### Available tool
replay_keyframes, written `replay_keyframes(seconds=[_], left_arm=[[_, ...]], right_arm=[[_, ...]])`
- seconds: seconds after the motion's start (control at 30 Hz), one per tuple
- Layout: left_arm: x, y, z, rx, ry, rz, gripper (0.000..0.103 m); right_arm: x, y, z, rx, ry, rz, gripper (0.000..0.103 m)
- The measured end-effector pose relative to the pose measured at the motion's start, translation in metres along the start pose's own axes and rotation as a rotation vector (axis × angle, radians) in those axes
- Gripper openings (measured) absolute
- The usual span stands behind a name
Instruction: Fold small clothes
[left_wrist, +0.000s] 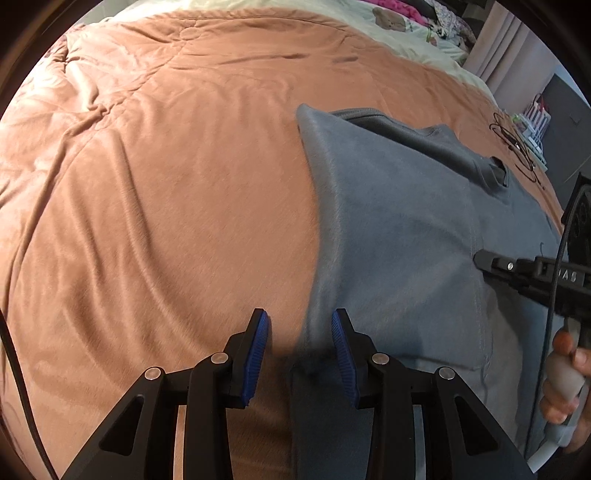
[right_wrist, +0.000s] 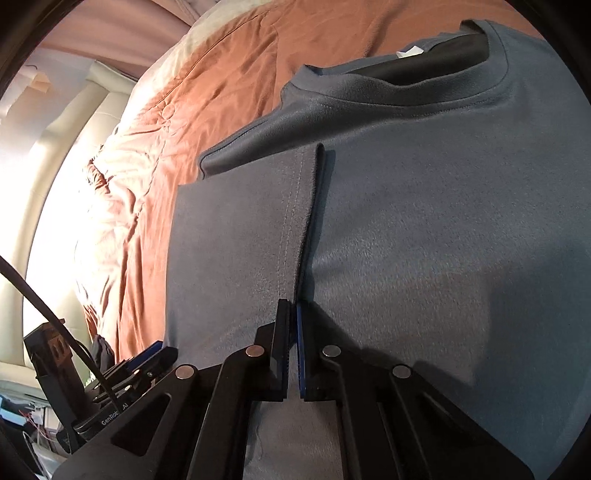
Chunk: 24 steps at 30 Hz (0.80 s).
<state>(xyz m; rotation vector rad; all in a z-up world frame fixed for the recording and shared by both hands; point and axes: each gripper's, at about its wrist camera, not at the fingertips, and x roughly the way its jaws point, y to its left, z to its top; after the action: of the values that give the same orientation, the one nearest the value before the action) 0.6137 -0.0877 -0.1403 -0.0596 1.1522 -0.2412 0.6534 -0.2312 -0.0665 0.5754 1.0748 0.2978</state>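
Observation:
A grey-blue t-shirt (left_wrist: 399, 221) lies on an orange bedspread (left_wrist: 166, 184). In the right wrist view the t-shirt (right_wrist: 424, 221) fills the frame, collar at the top, with one sleeve folded over its body. My right gripper (right_wrist: 293, 306) is shut on the hemmed edge of that folded sleeve (right_wrist: 240, 240). It also shows in the left wrist view (left_wrist: 480, 258), lying over the shirt. My left gripper (left_wrist: 299, 325) is open, its jaws either side of the shirt's left folded edge, holding nothing. It shows at the lower left of the right wrist view (right_wrist: 155, 350).
The orange bedspread (right_wrist: 221, 74) extends far left and back. A pale sheet and patterned bedding (left_wrist: 406, 22) lie at the far end. Black cables (left_wrist: 517, 144) lie on the bed at the right, by a curtain and dark furniture.

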Motion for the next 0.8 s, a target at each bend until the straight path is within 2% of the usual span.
replay_keyframes(seconds=[0.17,0.2,0.23,0.3,0.37,0.53,0.57,0.7,0.8], left_arm=[[-0.013,0.005,-0.006,-0.027,-0.001,-0.005,0.039],[-0.018,0.003,-0.006,-0.027,-0.009,0.001,0.039],[-0.022,0.001,-0.006,-0.024,-0.016,0.007,0.039],[-0.028,-0.005,-0.006,-0.019,-0.029,0.008,0.039],[-0.035,-0.012,-0.006,-0.018,-0.037,0.001,0.039],[-0.052,-0.037,-0.006,0.000,-0.052,-0.023,0.039],[-0.053,-0.043,-0.006,0.003,-0.053,-0.028,0.041],[-0.067,-0.075,-0.005,0.037,-0.081,-0.053,0.060],[-0.074,-0.102,-0.005,0.066,-0.096,-0.072,0.062]], right_arm=[[-0.012,0.007,0.003,-0.018,0.023,-0.021,0.002],[-0.017,0.008,0.003,-0.028,0.016,-0.020,0.006],[-0.024,0.009,0.001,-0.042,0.005,-0.022,0.014],[-0.037,0.008,-0.003,-0.058,-0.015,-0.024,0.065],[-0.056,0.006,-0.010,-0.078,-0.060,-0.039,0.067],[-0.097,-0.010,-0.023,-0.095,-0.098,-0.067,0.067],[-0.106,-0.014,-0.026,-0.096,-0.110,-0.079,0.067],[-0.150,-0.033,-0.036,-0.092,-0.162,-0.113,0.067],[-0.181,-0.044,-0.045,-0.091,-0.201,-0.147,0.067]])
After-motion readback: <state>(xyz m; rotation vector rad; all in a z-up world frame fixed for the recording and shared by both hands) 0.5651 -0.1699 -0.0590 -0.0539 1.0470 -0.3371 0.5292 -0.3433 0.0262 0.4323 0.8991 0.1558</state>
